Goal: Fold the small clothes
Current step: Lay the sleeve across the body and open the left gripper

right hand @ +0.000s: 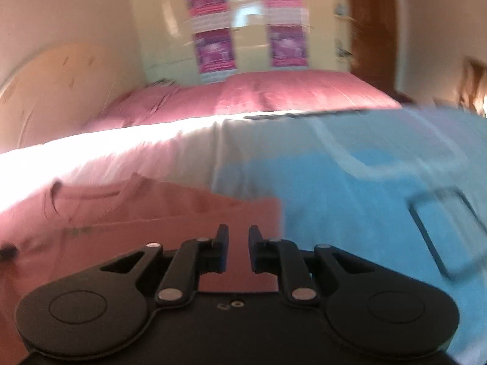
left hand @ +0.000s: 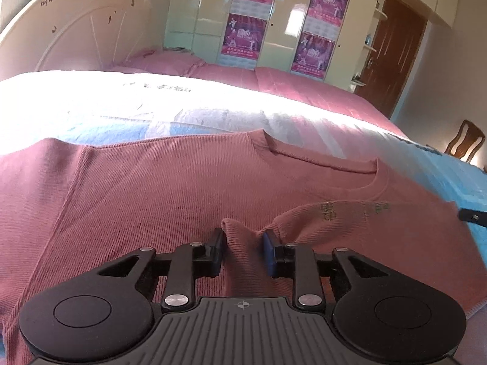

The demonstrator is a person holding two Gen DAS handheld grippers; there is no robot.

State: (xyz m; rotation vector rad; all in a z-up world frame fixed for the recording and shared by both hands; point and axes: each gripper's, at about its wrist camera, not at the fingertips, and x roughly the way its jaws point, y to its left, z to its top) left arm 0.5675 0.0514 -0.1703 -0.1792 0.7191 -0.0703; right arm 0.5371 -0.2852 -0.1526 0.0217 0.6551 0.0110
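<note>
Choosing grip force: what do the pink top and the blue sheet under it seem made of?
Pink top: soft ribbed knit, matte; fine parallel ribs and bunching in the left claw suggest it. Blue sheet: probably thin smooth woven fabric, though blur leaves it open.

Light: strong sun band across the bedsheet ahead of the left gripper, totally blown out white.
Glare: shiny reflections on the wardrobe doors.
Blur: right wrist view is smeared, posters unreadable.
Edges: fisheye bend, dark corners.
</note>
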